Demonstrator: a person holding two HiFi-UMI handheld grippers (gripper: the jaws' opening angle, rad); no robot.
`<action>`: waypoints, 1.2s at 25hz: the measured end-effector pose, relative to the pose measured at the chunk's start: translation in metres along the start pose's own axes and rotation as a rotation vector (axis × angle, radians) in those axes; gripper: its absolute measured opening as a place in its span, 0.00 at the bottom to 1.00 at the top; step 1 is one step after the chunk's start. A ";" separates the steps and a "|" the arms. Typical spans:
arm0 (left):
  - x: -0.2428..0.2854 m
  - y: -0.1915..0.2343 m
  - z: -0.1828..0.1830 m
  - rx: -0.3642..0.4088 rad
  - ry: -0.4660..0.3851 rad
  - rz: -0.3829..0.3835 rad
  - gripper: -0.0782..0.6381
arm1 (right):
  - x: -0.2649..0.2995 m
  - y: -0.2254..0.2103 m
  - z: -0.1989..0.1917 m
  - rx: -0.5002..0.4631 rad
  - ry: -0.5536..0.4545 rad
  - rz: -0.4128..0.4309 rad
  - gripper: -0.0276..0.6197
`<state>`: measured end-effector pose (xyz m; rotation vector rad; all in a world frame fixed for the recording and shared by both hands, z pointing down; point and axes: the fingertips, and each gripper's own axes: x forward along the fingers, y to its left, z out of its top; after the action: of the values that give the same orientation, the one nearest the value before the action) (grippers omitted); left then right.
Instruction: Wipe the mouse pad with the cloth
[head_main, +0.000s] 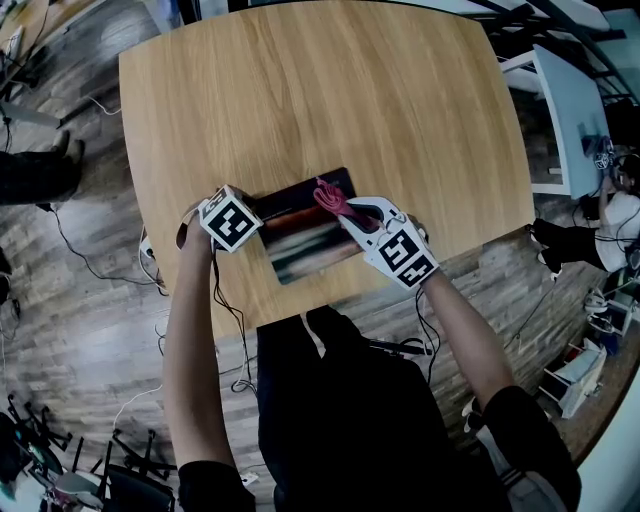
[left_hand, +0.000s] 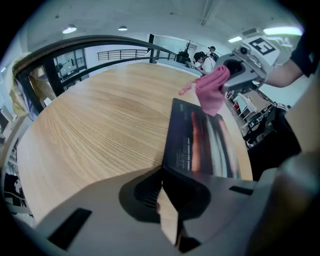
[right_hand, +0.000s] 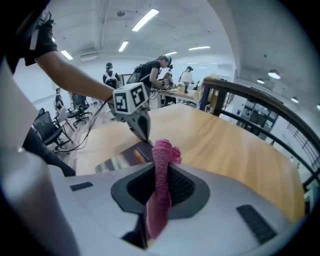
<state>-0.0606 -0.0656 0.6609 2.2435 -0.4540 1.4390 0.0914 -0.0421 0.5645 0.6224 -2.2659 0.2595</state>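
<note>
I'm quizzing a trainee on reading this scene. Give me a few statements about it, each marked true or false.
1. The right tool is shut on the cloth. True.
2. The cloth is blue. False: it is pink.
3. The mouse pad lies on the wooden table. True.
4. The left tool holds a second cloth. False: it grips the mouse pad's corner, and the only cloth is in the right tool.
</note>
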 end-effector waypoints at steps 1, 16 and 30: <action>0.000 0.000 0.000 -0.001 0.003 0.001 0.14 | 0.002 -0.012 0.003 -0.001 -0.001 -0.033 0.14; -0.001 -0.002 0.001 -0.035 0.000 -0.006 0.14 | 0.059 -0.086 -0.034 -0.293 0.209 -0.188 0.14; 0.000 0.000 -0.002 -0.056 0.022 0.013 0.14 | 0.083 -0.020 -0.053 -0.489 0.214 0.073 0.14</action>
<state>-0.0625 -0.0643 0.6614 2.1829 -0.4968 1.4386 0.0849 -0.0695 0.6611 0.2411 -2.0384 -0.1851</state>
